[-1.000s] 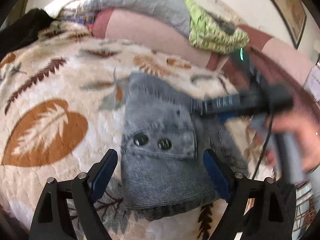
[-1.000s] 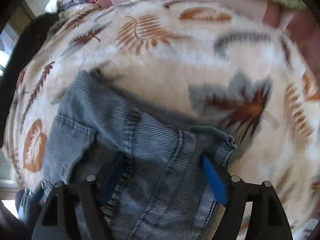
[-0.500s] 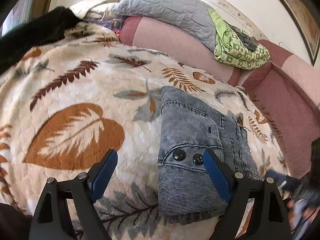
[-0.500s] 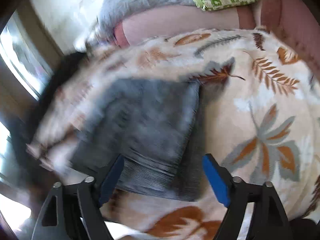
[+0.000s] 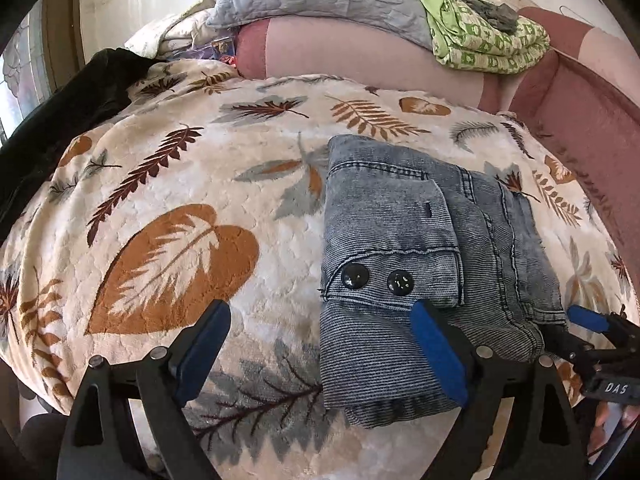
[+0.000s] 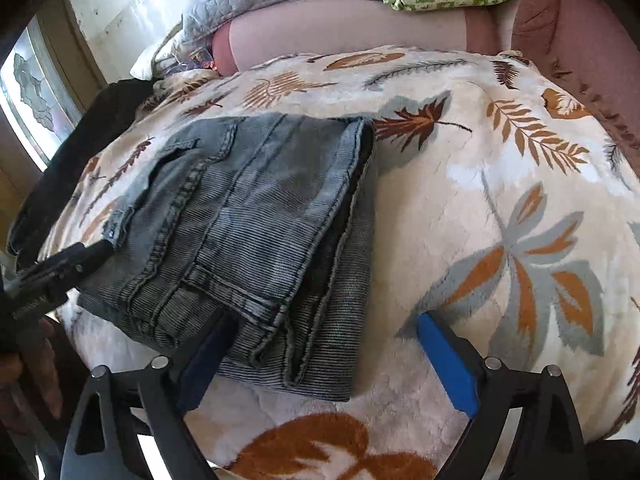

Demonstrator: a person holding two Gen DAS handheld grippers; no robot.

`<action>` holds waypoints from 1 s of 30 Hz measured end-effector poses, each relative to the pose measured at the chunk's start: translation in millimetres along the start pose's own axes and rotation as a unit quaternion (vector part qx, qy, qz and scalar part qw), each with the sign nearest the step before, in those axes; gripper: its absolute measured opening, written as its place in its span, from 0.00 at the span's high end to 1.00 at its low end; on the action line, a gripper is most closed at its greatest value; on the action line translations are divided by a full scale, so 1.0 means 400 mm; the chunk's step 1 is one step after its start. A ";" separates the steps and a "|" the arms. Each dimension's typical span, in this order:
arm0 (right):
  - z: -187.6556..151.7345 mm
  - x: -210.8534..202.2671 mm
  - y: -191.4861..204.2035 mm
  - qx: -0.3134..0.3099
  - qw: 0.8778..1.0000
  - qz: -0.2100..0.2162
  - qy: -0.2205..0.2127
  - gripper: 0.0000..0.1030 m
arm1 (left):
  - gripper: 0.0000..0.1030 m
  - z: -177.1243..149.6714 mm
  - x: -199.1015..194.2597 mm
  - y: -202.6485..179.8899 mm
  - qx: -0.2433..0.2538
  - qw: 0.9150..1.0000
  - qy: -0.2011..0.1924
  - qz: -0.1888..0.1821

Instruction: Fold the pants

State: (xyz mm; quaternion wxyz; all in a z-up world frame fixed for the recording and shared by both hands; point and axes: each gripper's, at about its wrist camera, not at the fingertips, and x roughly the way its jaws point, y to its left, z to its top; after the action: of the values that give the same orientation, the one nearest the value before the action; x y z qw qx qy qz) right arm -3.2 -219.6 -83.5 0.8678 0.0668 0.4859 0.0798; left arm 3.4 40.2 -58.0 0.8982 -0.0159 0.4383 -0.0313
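Denim pants (image 5: 424, 264) lie folded into a compact stack on the blanket (image 5: 168, 208), toward its right half and closer to the near edge than the far one, with a buttoned pocket flap uppermost and seams running along the stack's right side. By the look of it the folding is done or nearly so.

Both tools hover at the near end of the stack. The left gripper (image 5: 320, 356) has its jaws spreading apart, and its right pad sits over the denim without any visible pinch; nothing is held. The right gripper (image 6: 324, 356) is likewise widening, its left pad just at the near corner of the pants, its right pad over bare blanket; it grips nothing either.

Risks from here, as I judge them: a pad lifting away could snag a hem or the pocket flap and drag the top layer askew. The near end in the right view shows several loose layers, which could spring open. The plush blanket is soft, so any push may slide the whole stack.
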 end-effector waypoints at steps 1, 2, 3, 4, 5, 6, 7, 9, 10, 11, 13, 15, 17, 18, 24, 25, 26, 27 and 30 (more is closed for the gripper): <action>0.002 -0.006 -0.004 0.004 1.000 -0.001 -0.009 0.08 | 0.11 0.002 -0.003 -0.001 -0.002 1.000 0.002 0.001; 0.002 -0.012 -0.010 0.012 1.000 0.000 -0.016 0.08 | 0.11 0.003 -0.003 -0.001 -0.002 1.000 0.003 0.001; 0.003 -0.018 -0.014 0.017 1.000 0.006 -0.022 0.08 | 0.11 0.003 -0.004 -0.001 -0.001 1.000 0.003 0.002; 0.005 -0.025 -0.021 0.023 0.999 0.012 -0.030 0.08 | 0.11 0.004 -0.004 -0.002 0.000 1.000 0.003 0.002; 0.010 -0.030 -0.029 0.027 0.999 0.011 -0.036 0.08 | 0.11 0.002 -0.004 -0.002 0.001 1.000 0.002 0.003; 0.011 -0.027 -0.032 0.026 0.999 0.008 -0.036 0.08 | 0.11 0.002 -0.003 -0.002 0.001 1.000 0.002 0.003; 0.009 -0.019 -0.032 0.026 0.999 0.007 -0.027 0.08 | 0.11 0.002 -0.002 -0.002 0.001 1.000 0.002 0.003; 0.001 0.004 -0.026 0.021 1.000 0.003 -0.006 0.08 | 0.11 0.000 -0.001 -0.003 -0.002 1.000 0.003 0.002; 0.000 -0.002 -0.018 0.013 1.000 -0.003 -0.013 0.08 | 0.11 0.000 0.000 -0.005 -0.003 1.000 0.003 0.003; 0.001 -0.006 -0.016 0.011 1.000 -0.004 -0.016 0.08 | 0.11 0.000 -0.001 -0.005 -0.003 1.000 0.002 0.004; 0.000 -0.017 -0.024 0.023 0.999 0.005 -0.025 0.08 | 0.11 0.002 -0.004 -0.003 -0.005 1.000 0.002 0.002; 0.001 -0.028 -0.045 0.052 0.998 0.031 -0.036 0.08 | 0.11 0.005 -0.018 0.005 -0.008 1.000 -0.005 -0.013; 0.000 -0.046 -0.074 0.085 0.994 0.051 -0.044 0.08 | 0.11 0.011 -0.037 0.021 -0.020 0.999 -0.024 -0.036; 0.002 -0.056 -0.096 0.107 0.991 0.066 -0.046 0.08 | 0.11 0.017 -0.043 0.036 -0.030 0.998 -0.031 -0.050; 0.057 -0.031 -0.167 0.195 0.960 0.203 0.010 0.08 | 0.11 0.076 0.020 0.106 -0.086 0.982 0.011 -0.166; 0.080 -0.016 -0.170 0.199 0.955 0.218 0.027 0.08 | 0.11 0.086 0.035 0.107 -0.090 0.980 0.020 -0.178; 0.095 -0.008 -0.173 0.204 0.951 0.229 0.031 0.08 | 0.11 0.103 0.059 0.107 -0.095 0.975 0.035 -0.198; 0.110 0.006 -0.175 0.209 0.948 0.236 0.041 0.08 | 0.11 0.110 0.072 0.104 -0.099 0.970 0.043 -0.217; 0.148 0.071 -0.164 0.219 0.942 0.236 0.094 0.08 | 0.11 0.131 0.126 0.086 -0.111 0.958 0.081 -0.254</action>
State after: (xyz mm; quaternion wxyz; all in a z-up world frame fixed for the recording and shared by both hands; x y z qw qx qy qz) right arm 66.8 -280.2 -89.1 0.7384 0.3604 0.5409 0.1801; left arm 77.0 71.0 -67.3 0.8151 -0.2233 0.4915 -0.2104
